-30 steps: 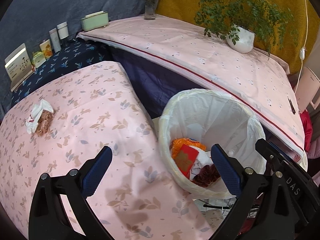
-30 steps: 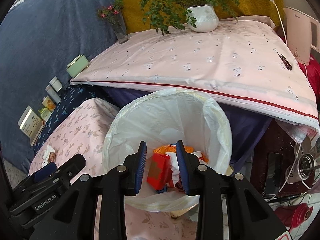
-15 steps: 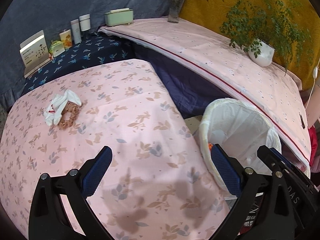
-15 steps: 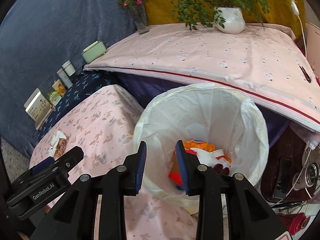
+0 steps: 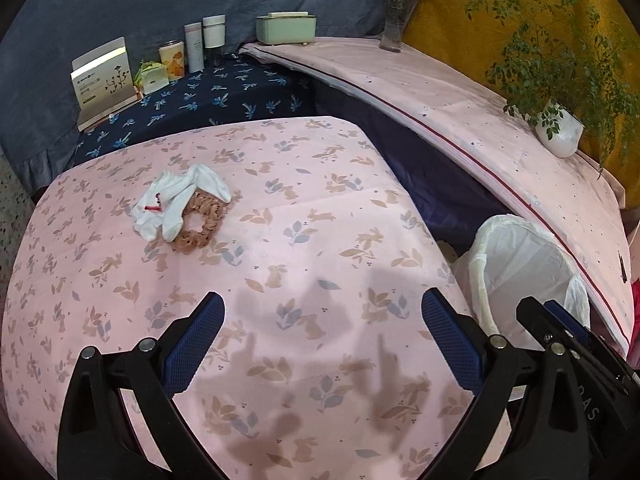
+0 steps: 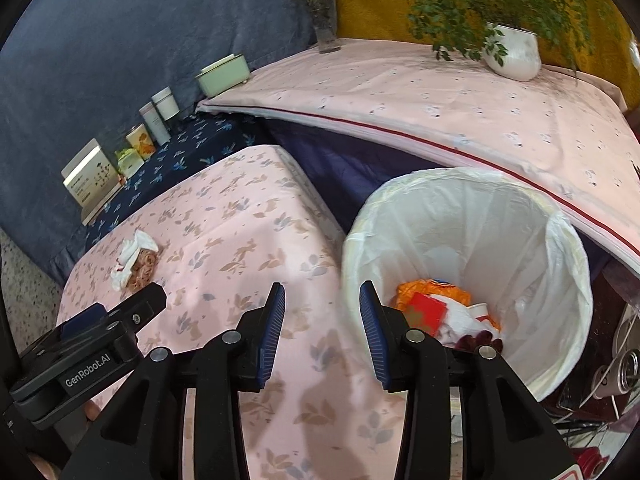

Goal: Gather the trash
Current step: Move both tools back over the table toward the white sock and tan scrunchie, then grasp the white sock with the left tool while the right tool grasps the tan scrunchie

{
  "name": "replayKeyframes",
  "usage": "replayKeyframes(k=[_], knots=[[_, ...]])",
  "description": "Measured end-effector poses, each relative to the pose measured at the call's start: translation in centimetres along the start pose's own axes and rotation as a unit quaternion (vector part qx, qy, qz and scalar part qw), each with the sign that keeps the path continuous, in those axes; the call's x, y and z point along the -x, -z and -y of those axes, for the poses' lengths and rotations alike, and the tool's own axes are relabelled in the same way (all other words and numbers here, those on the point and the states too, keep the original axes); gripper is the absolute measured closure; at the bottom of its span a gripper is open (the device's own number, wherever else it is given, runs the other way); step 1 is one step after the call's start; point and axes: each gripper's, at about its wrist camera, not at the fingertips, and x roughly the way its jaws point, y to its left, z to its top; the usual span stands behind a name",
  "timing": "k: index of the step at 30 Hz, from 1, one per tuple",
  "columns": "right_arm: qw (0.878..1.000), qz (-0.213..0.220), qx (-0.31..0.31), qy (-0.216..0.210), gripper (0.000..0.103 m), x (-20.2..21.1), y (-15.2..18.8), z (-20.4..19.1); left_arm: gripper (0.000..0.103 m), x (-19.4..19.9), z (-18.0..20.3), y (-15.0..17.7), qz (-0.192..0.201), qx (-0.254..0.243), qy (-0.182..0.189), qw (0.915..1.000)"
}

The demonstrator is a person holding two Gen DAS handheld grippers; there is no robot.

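A crumpled white tissue (image 5: 176, 200) is seen lying on a soft brown ruffled scrunchie (image 5: 198, 224), both resting on the bench (image 5: 320, 240), which is covered in pink cloth printed with rabbits and leaves, toward its far left part. A round bin (image 6: 468, 272) lined with thin white plastic is placed just past the bench's right edge; orange wrapper, a red packet (image 6: 426, 312) and white scraps are held in its bottom. The left gripper (image 5: 320, 320) is held over bare cloth, jaws spread wide, nothing between them. The right gripper (image 6: 322, 320) is at the bench edge beside the bin rim, jaws parted and just opened further, empty. Bare cloth is left between tissue and grippers.
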Motion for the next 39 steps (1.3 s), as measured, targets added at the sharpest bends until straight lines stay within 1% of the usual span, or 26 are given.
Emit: replayKeyframes(k=[5,7,8,13,18,23,26,30,36,38,39], knots=[[1.0,-0.013,0.026,-0.01,0.061,-1.5,0.1,-3.1,0.008,-0.6,-3.5,-0.3,-0.002,0.022,-0.018,0.9996],[0.999,-0.018,0.036,-0.013,0.057,-2.2,0.2,-4.4,0.008,-0.9,-4.8,-0.4,-0.003,0.03,-0.025,0.9992],[0.999,-0.021,0.041,-0.015,0.057,-2.7,0.2,-5.1,0.008,-1.0,-5.6,-0.5,-0.004,0.034,-0.029,0.999],[0.997,-0.038,0.067,-0.027,0.057,-5.0,0.4,-8.8,0.008,-2.2,-9.5,-1.2,-0.007,0.053,-0.051,0.9973],[0.994,-0.059,0.08,-0.044,0.057,-7.7,0.3,-12.0,0.008,-3.4,-13.0,-2.2,-0.009,0.071,-0.068,0.9951],[0.991,-0.072,0.099,-0.055,0.057,-10.4,-0.1,-15.3,0.008,-5.1,-15.8,-3.6,-0.013,0.072,-0.082,0.994],[0.989,-0.078,0.107,-0.062,0.057,-12.0,-0.4,-17.2,0.008,-6.3,-17.0,-4.5,-0.016,0.073,-0.083,0.9937],[0.987,-0.082,0.116,-0.073,0.057,-13.8,-0.8,-19.3,0.009,-7.8,-18.1,-6.0,-0.02,0.08,-0.07,0.9941],[0.985,-0.09,0.126,-0.081,0.057,-16.3,-1.1,-21.7,0.009,-10.4,-18.6,-7.6,-0.028,0.066,-0.062,0.9955],[0.984,-0.094,0.128,-0.081,0.057,-17.0,-1.2,-22.2,0.011,-11.3,-18.9,-7.7,-0.035,0.07,-0.059,0.9952],[0.984,-0.096,0.128,-0.081,0.059,-17.4,-1.2,-22.4,0.014,-11.7,-19.1,-7.6,-0.039,0.072,-0.055,0.9951]])
